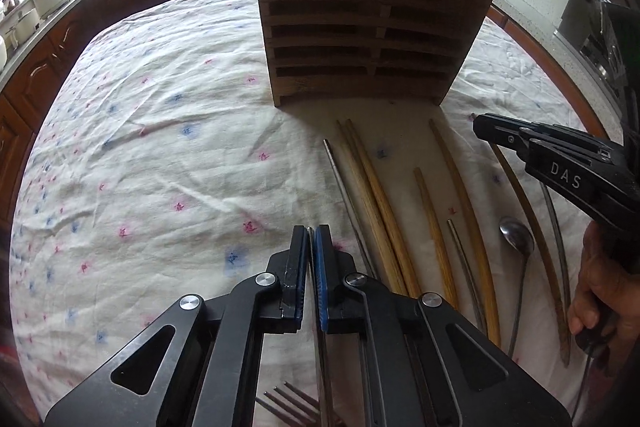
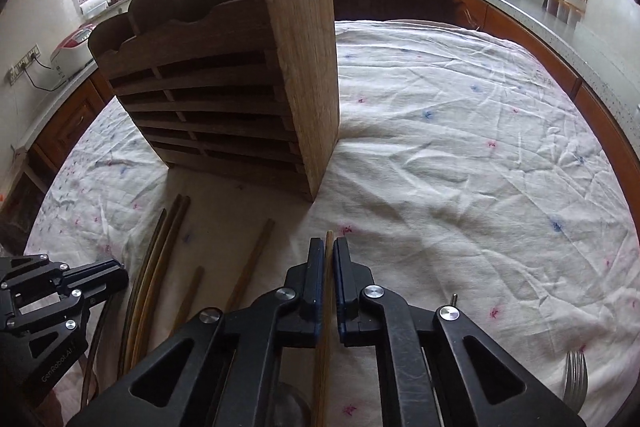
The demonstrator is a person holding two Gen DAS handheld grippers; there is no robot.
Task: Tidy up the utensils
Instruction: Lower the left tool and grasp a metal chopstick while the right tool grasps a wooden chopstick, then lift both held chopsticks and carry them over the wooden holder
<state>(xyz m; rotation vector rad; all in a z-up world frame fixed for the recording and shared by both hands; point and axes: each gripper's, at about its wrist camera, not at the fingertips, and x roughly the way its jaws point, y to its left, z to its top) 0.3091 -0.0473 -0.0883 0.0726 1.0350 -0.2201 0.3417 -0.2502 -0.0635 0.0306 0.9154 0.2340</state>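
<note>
A wooden slatted utensil holder (image 1: 368, 27) stands on the cloth-covered table; it also shows in the right wrist view (image 2: 248, 83). Several wooden chopsticks (image 1: 380, 203) and metal chopsticks (image 1: 348, 203) lie in front of it, with a metal spoon (image 1: 516, 233). My left gripper (image 1: 310, 237) is shut on a thin metal chopstick (image 1: 309, 255) that runs back between its fingers. My right gripper (image 2: 329, 247) is shut on a wooden chopstick (image 2: 325, 327); it also shows in the left wrist view (image 1: 480, 129), right of the holder.
A fork (image 1: 288, 403) lies under my left gripper; another fork (image 2: 576, 375) lies at the right in the right wrist view. The table has a white floral cloth (image 1: 160, 147). Kitchen counters (image 2: 520, 7) with appliances ring the table.
</note>
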